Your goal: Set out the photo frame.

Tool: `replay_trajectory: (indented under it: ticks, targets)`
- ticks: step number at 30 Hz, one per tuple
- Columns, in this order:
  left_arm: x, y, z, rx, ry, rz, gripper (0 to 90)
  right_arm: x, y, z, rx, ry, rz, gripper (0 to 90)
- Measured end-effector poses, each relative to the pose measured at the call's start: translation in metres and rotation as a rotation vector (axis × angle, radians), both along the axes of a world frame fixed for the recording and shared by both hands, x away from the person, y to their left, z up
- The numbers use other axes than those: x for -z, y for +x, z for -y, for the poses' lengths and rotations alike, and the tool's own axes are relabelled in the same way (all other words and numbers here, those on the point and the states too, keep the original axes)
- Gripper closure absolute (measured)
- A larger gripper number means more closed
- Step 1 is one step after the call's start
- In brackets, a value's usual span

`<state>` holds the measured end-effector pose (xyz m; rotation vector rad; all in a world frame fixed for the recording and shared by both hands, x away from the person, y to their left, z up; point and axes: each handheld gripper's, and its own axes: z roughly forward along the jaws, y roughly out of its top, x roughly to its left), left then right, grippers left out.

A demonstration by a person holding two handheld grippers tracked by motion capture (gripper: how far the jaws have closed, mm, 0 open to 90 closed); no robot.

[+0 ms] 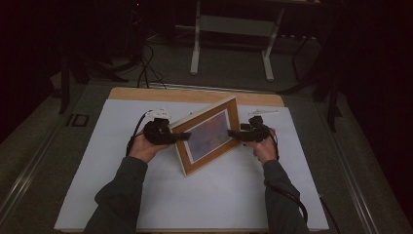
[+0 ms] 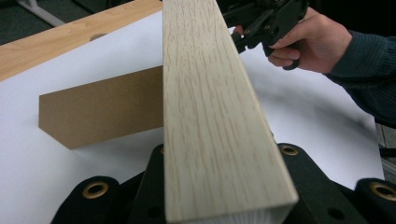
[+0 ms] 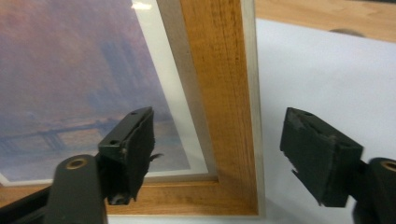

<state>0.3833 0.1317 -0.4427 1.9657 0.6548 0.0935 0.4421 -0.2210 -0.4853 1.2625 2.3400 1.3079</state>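
Note:
A wooden picture frame [image 1: 209,136] with a purple-toned print [image 3: 70,70] stands tilted on the white sheet [image 1: 219,195], propped by its brown back stand [image 2: 102,107]. My left gripper [image 1: 181,136] is shut on the frame's left edge; the pale wood side [image 2: 210,116] runs up between its black jaws. My right gripper [image 1: 234,135] is open at the frame's right edge. That edge [image 3: 219,93] stands between its pads [image 3: 317,154], with a gap on each side. In the left gripper view, the right gripper [image 2: 247,28] and the hand holding it sit beyond the frame.
The white sheet covers a wooden table whose bare strip [image 1: 195,94] runs along the far edge. A small pale object [image 1: 263,113] lies at the back right of the sheet. A white-legged stand [image 1: 234,39] and cables [image 1: 146,63] are on the dark floor beyond.

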Motion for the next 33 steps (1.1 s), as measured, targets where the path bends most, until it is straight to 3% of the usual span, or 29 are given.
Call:
replay_trajectory:
  ticks: [2,6,9,17,29,31,33]
  targets:
    - [-0.001,0.002,0.000,0.009,0.008,0.004,75.6,0.004,0.005,-0.003,-0.039,-0.004,-0.014,21.8]
    - [-0.001,0.006,0.001,0.026,0.014,0.002,75.8,0.006,0.008,-0.007,-0.062,0.005,-0.024,20.2]
    - [-0.002,0.007,0.001,0.033,0.017,0.000,75.8,0.009,0.012,-0.004,-0.079,0.042,-0.052,20.3]
    - [-0.002,0.013,0.002,0.051,0.015,-0.017,76.6,0.012,0.009,-0.003,-0.077,0.035,-0.054,21.5]
    - [0.000,0.021,0.002,0.042,-0.035,-0.049,79.7,0.012,-0.008,0.020,-0.079,0.056,-0.059,44.1]
    - [0.000,0.023,0.001,0.043,-0.031,-0.059,79.6,0.014,-0.016,0.024,-0.064,0.056,-0.025,49.5]
    - [0.000,0.022,0.000,0.024,-0.025,-0.058,78.3,0.015,-0.018,0.025,-0.059,0.063,-0.021,50.5]
